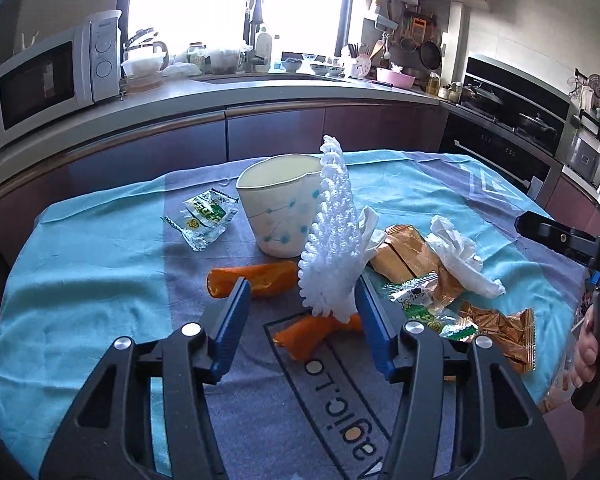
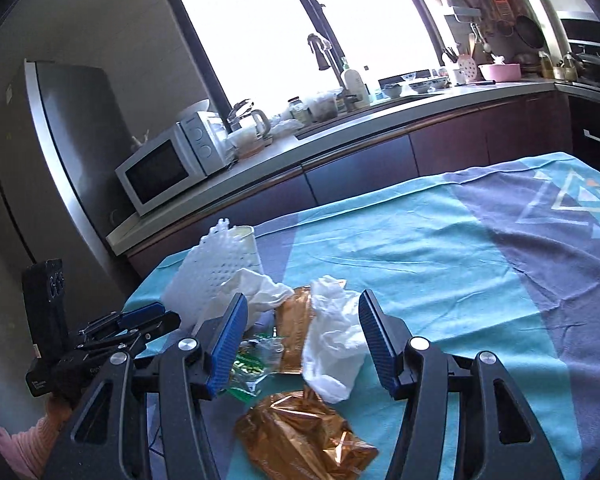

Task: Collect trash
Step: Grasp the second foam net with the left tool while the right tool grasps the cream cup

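**Litter heaped on kitchen table**

Wrappers (image 1: 496, 328), crumpled tissue (image 2: 336, 344) and orange peel (image 1: 256, 284) lie mid-table on a blue cloth (image 1: 80, 280), a cup (image 1: 280, 208) at twelve o'clock. The left gripper (image 1: 302, 320) hovers with jaws spread, white foam netting (image 1: 332, 240) between them. The right gripper (image 2: 302, 344), at three o'clock, straddles the tissue, jaws apart.

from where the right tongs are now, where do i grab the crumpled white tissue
Grip the crumpled white tissue across its bunched middle, coming straight ahead and down. It lies loose between the open right tongs, partly over a gold wrapper, so pinch only the raised folds to avoid probably snagging the foil.
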`<state>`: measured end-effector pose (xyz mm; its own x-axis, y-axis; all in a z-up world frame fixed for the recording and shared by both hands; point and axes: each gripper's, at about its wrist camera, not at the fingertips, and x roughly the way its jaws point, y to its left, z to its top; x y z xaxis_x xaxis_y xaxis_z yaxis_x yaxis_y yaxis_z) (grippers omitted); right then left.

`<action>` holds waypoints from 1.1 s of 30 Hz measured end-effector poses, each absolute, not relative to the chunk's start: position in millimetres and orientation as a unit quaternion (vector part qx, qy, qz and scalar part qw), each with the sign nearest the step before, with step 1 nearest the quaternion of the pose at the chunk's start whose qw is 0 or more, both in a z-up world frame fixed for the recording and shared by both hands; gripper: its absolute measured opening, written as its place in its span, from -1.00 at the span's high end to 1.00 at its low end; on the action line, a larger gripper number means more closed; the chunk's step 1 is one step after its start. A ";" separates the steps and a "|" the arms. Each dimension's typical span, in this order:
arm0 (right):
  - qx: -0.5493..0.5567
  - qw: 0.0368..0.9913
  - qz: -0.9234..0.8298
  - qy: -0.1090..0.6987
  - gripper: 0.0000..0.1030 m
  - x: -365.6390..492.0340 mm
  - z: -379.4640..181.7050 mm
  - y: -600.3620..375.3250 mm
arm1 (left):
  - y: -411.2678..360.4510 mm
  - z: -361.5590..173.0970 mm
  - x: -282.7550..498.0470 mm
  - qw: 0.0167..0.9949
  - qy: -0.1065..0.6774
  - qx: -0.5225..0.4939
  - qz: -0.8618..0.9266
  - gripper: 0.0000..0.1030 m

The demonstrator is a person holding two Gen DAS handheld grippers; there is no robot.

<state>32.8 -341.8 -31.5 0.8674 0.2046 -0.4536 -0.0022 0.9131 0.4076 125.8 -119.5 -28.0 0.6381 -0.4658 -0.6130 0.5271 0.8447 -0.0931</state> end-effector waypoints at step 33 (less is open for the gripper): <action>0.144 0.934 0.150 0.292 -0.08 139.7 -13.0 -248.2 | -5.5 13.3 94.0 0.933 0.278 -0.031 -0.226 0.82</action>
<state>139.7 -248.2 -13.0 0.7845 0.3640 -0.5021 -0.1955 0.9135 0.3568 94.0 -5.5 13.3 0.7437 -0.4384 -0.5047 0.4042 0.8962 -0.1828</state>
